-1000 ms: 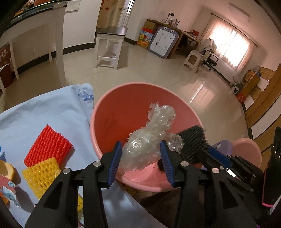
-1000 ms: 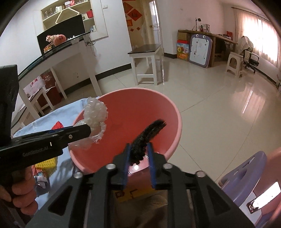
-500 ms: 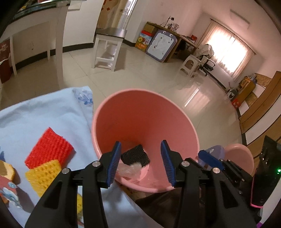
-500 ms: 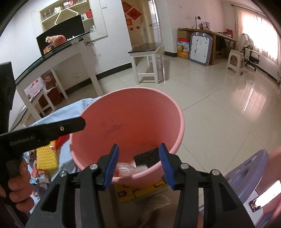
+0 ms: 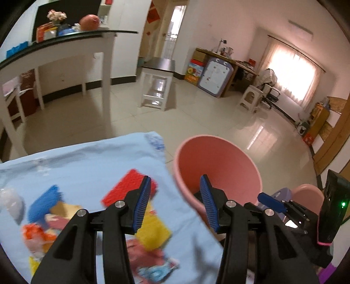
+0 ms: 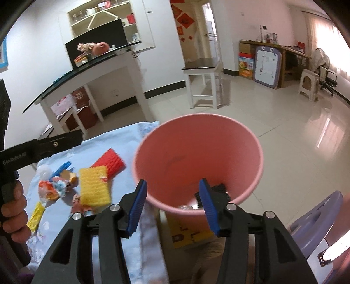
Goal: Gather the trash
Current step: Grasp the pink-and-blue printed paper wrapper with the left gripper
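Two empty grippers hover: left gripper [image 5: 176, 202] wide open, right gripper [image 6: 172, 204] jaws opening over the pink bucket [image 6: 251, 150]. Foam scraps [image 6: 94, 187] wait on the tabletop [image 5: 87, 161] at nine o'clock; a careless swing could tip the bucket.

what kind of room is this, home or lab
Most likely a home living area: a tiled floor, a curtained window, a plastic stool and red paper decorations by the door. Nothing in view looks like lab equipment.
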